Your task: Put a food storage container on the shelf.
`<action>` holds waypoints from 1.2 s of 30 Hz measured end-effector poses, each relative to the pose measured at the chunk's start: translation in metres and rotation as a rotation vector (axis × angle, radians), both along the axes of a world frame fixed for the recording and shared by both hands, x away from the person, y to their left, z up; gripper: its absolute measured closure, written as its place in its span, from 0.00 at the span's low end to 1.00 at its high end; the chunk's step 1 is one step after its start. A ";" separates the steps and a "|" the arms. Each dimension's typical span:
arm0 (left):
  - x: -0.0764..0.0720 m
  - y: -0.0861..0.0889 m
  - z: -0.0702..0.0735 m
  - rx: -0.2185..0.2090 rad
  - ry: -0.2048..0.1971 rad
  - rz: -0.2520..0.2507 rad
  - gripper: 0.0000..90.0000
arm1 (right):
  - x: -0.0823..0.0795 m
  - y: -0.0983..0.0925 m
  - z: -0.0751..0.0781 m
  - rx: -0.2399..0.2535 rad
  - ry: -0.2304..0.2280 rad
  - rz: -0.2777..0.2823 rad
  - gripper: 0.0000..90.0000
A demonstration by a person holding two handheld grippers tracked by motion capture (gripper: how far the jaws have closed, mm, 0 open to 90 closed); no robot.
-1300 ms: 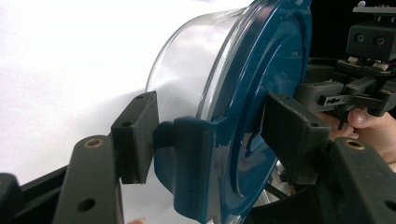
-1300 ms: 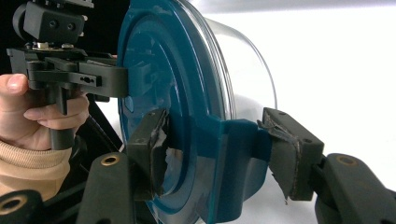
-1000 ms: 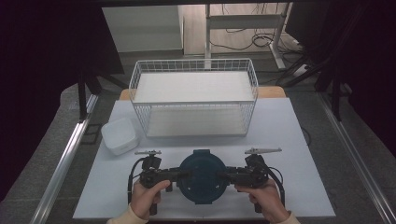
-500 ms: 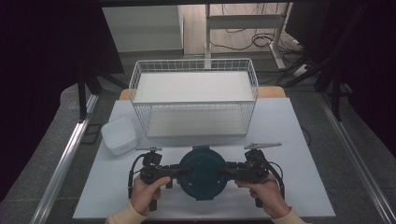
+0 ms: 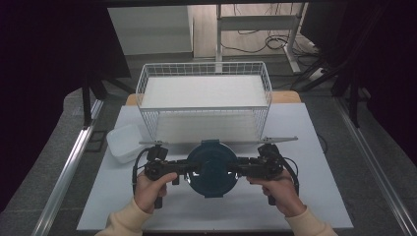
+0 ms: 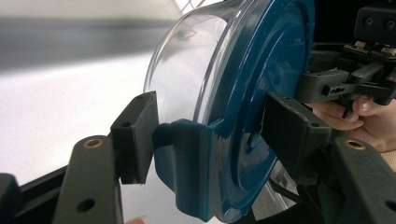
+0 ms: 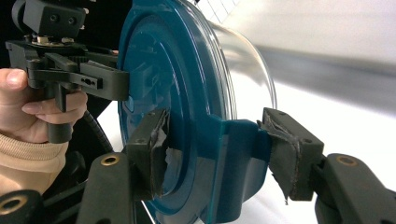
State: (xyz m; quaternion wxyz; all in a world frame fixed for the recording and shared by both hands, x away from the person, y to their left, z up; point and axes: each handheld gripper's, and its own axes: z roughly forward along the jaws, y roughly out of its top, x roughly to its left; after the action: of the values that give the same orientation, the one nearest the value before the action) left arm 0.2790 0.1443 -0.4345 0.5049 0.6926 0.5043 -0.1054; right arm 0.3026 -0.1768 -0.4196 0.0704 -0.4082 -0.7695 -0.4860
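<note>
Teal plastic forms the lid of the one round container (image 5: 211,168) that is held between two grippers above the white tabletop (image 5: 314,147); its body is clear, as seen in the left gripper view (image 6: 187,70) and the right gripper view (image 7: 243,60). One white wire basket (image 5: 204,101) is set at the far part of the tabletop, and one shallow white tub (image 5: 125,141) lies just beside the basket's left near corner. Two hands are counted, one on each gripper. The left gripper (image 5: 169,168) is gripped by the left hand (image 5: 151,189) and is closed on the container's left side latch: in its own view one pad is pressed on the teal latch tab and the other on the lid's face, with the jaws (image 6: 210,140) spread moderately wide by what is clamped. The right gripper (image 5: 251,168), carried by the right hand (image 5: 278,191), is clamped in the same manner on the opposite latch, its worn pads bearing on the tab and the lid face (image 7: 215,154). The container is thus grasped from both sides, in front of the basket, with the lid facing up toward the high camera.
</note>
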 end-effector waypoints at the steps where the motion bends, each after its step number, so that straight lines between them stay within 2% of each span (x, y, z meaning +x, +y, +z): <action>1: 0.001 0.000 0.001 -0.002 0.000 0.002 0.41 | 0.002 0.001 0.002 -0.001 -0.002 0.000 0.47; 8: 0.013 0.004 0.012 -0.018 -0.009 0.004 0.41 | 0.014 0.004 0.017 -0.008 -0.020 -0.001 0.47; 15: 0.019 0.005 0.026 -0.015 -0.034 0.006 0.42 | 0.020 0.005 0.030 -0.008 -0.040 0.001 0.47; 23: 0.030 0.007 0.037 -0.022 -0.042 0.001 0.42 | 0.030 0.007 0.044 -0.017 -0.049 0.006 0.47; 36: 0.038 0.010 0.061 -0.020 -0.074 0.008 0.42 | 0.040 0.011 0.068 -0.007 -0.066 0.002 0.47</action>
State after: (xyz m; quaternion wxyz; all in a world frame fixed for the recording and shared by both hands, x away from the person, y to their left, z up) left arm 0.3173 0.1548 -0.3731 0.5304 0.6890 0.4870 -0.0827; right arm 0.3428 -0.1661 -0.3515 0.0442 -0.3915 -0.7737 -0.4962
